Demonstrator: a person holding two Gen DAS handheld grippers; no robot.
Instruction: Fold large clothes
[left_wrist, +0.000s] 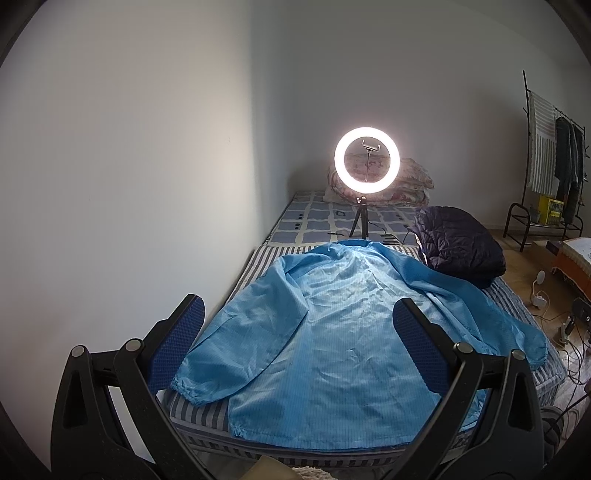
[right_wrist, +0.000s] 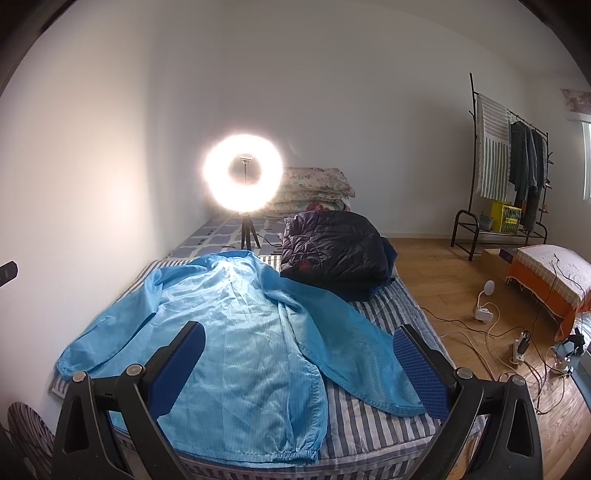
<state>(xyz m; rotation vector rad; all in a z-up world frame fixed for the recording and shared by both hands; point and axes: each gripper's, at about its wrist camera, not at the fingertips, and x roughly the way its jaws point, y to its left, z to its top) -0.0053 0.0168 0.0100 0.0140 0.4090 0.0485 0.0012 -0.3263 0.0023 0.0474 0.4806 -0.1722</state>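
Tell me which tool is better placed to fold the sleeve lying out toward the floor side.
Right, probably. The right tool hangs open with that sleeve directly between its fingers, cuff near its right finger. The left tool, also open, is centred over the blue coat body, nearer the wall-side sleeve.

Left wrist view: taken from behind the left gripper (left_wrist: 299, 317), raised above the near end of the bed (left_wrist: 207, 410), aimed forward and slightly down along the fingers. The light blue coat (left_wrist: 332, 332) is framed between the fingers; a white wall is seen to the gripper's left.

Right wrist view: taken from behind the right gripper (right_wrist: 297, 343), same end of the bed (right_wrist: 369, 417), set further right. The coat (right_wrist: 236, 332) is seen ahead and left of the fingers, wooden floor (right_wrist: 461, 280) to their right.

Shared by both: coat, bed, ring light (left_wrist: 366, 159) (right_wrist: 243, 173) far ahead, dark quilted bundle (left_wrist: 458, 247) (right_wrist: 332, 251), clothes rack (left_wrist: 554, 158) (right_wrist: 513, 166).
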